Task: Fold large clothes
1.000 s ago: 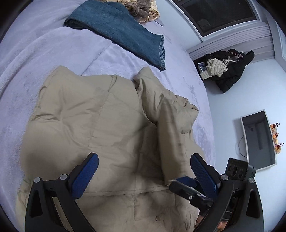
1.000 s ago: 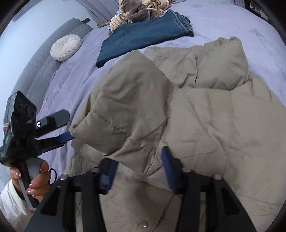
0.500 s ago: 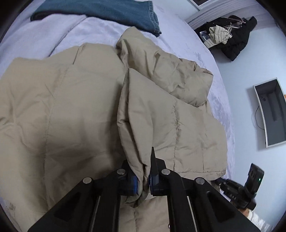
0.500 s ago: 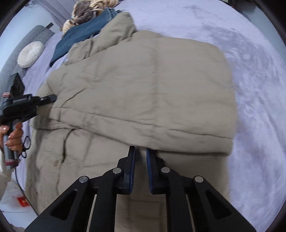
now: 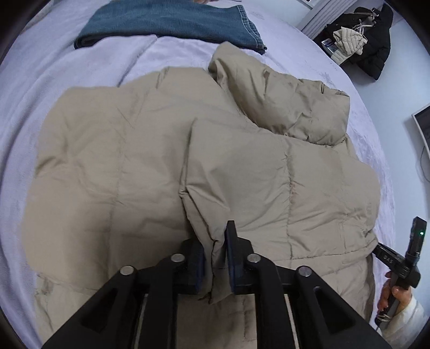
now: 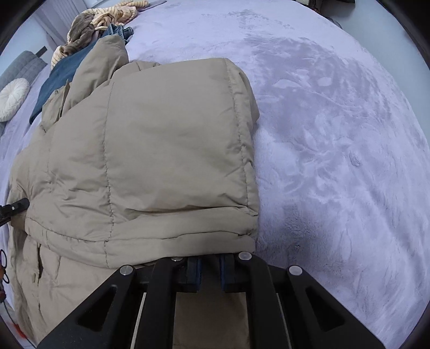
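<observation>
Your left gripper (image 5: 215, 257) pinches a fold of the tan jacket (image 5: 150, 161), fabric bunched between its blue pads (image 5: 230, 257). Ahead of it the folded-over panel (image 5: 282, 193) lies flat on the jacket body; the hood (image 5: 290, 107) bunches farther ahead to the right. Beyond that the jeans (image 5: 172, 21) lie across the far side of the lavender bed (image 5: 40, 80). Far right, your right hand (image 5: 395, 295) holds the other gripper's handle at the jacket's edge. A dark coat pile (image 5: 373, 53) sits in the far right corner.

Your right gripper (image 6: 209, 271) has its jaws drawn near together at the panel's near edge (image 6: 172, 236); fingertips are tucked under the fabric, so you cannot tell if cloth is caught. The panel spreads ahead and left; bare bed (image 6: 336, 134) lies right of it. Far left ahead: jeans (image 6: 51, 86), a striped clothes heap (image 6: 102, 16), a round white cushion (image 6: 12, 99).
</observation>
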